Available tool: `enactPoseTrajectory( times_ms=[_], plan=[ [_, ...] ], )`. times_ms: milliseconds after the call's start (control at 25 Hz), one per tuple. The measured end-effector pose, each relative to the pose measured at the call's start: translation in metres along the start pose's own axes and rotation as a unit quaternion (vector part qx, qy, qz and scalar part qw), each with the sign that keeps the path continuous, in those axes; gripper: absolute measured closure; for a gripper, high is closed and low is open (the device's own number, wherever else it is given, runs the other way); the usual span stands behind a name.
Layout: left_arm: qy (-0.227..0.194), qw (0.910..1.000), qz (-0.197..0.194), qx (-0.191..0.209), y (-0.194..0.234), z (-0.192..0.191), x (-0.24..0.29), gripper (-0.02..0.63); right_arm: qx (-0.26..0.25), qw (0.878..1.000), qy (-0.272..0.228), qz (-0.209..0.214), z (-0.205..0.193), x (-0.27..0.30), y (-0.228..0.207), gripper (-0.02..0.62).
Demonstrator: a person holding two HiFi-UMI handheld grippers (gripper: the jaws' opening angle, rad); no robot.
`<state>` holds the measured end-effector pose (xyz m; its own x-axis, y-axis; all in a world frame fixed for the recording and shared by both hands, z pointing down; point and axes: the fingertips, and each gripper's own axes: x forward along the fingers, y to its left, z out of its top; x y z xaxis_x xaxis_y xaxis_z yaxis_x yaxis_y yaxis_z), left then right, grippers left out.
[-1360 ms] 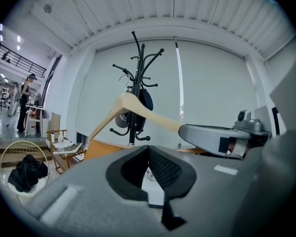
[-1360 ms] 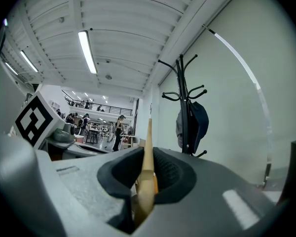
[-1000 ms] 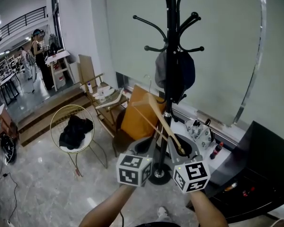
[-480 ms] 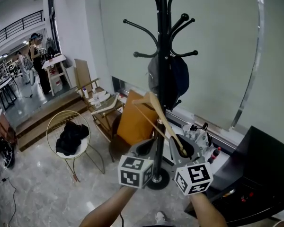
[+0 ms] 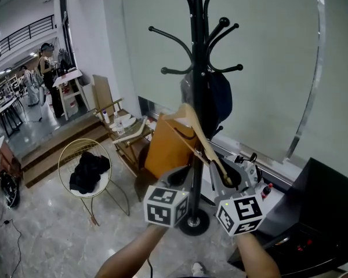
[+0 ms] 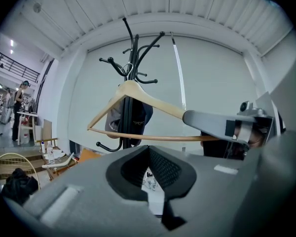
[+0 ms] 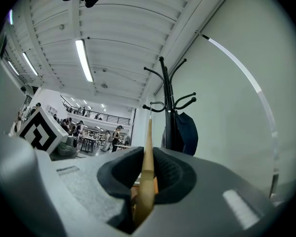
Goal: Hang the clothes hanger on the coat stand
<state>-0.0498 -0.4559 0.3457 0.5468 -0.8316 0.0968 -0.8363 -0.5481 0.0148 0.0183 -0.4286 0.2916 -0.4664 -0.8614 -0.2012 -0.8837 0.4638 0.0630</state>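
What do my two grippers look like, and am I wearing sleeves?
Both the left gripper and right gripper have grey moulded bodies with black ribbed pads lining a V-shaped mouth. Each carries a white cube with black square markers. The forearms show no sleeves in the head view.

Grey left claw (image 6: 150, 171) and right claw (image 7: 148, 177), black-padded

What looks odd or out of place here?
Nothing is damaged. The hanger is tilted, clamped by one end in the right gripper, and is not yet on the stand. Dark clothes lie heaped on a wire chair.
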Motion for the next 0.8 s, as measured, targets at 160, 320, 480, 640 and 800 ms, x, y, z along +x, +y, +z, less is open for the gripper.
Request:
enactPoseTrajectory(
  times_ms=[160,320,480,640,800],
  plan=[
    [-0.004,1.0000,-0.005,0.006,-0.002,0.009,0.006,0.601,-0.003,1.000,-0.007,-0.001,0.007,0.007,-0.005,0.535],
    [-0.005,0.9999,-0.009,0.011,-0.002,0.014,0.010,0.601,-0.004,1.000,-0.013,-0.003,0.012,0.015,-0.008,0.535],
    [-0.008,0.9999,-0.008,0.011,0.001,0.019,0.013,0.601,-0.010,1.000,-0.017,-0.005,0.015,0.025,-0.012,0.535],
    [-0.010,0.9999,-0.007,0.012,0.002,0.022,0.014,0.601,-0.016,1.000,-0.019,-0.006,0.020,0.032,-0.017,0.535],
    [-0.010,0.9999,-0.005,0.011,0.004,0.021,0.017,0.601,-0.022,1.000,-0.020,-0.006,0.024,0.041,-0.023,0.535]
  ],
)
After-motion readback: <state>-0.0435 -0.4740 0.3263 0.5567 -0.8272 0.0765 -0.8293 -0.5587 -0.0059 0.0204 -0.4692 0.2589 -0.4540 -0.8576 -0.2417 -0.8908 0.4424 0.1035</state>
